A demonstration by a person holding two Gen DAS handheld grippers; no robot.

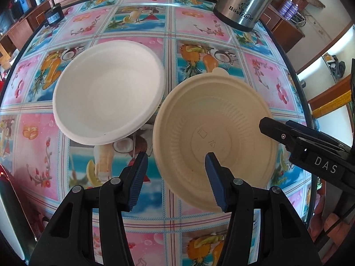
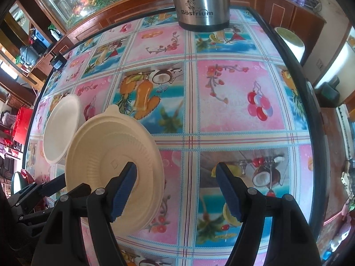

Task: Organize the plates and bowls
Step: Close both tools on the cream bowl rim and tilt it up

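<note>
Two tongs in view, both with jaws apart and nothing gripped. Left tongs [image 1: 176,161] point steeply down; one blue pad sits over the printed cloth, the other over the cream bowl's floor, and the near-left rim of that bowl falls between them in the left wrist view. Whether a pad touches the bowl cannot be told. Right tongs [image 2: 175,173] are spread wider; the left pad overlaps the cream bowl in that view, the right pad is over bare cloth, nothing between them but the bowl's right edge.

Count: two bowls, no plates visible.

Cream bowl [image 1: 213,133]: ribbed inner wall, embossed marks on the floor, small tab on the far rim. Upright, empty, resting on the surface [image 1: 193,33], nearest the tongs.

White bowl [image 1: 108,90]: smooth, upright, empty. Sits further back and to the left of the cream one; rims are just beside each other, contact at the closest point cannot be confirmed.

Surface is round, dark-rimmed, covered by a cloth of pink and blue fruit-and-flower squares.

Far side: one steel "Bëstrium" flask [image 1: 246,2] standing at the far edge, contents not visible. One small black box [image 1: 53,16] at the far-left edge. One white cylindrical container [image 2: 289,41] past the right edge, seen only from the right wrist.
</note>
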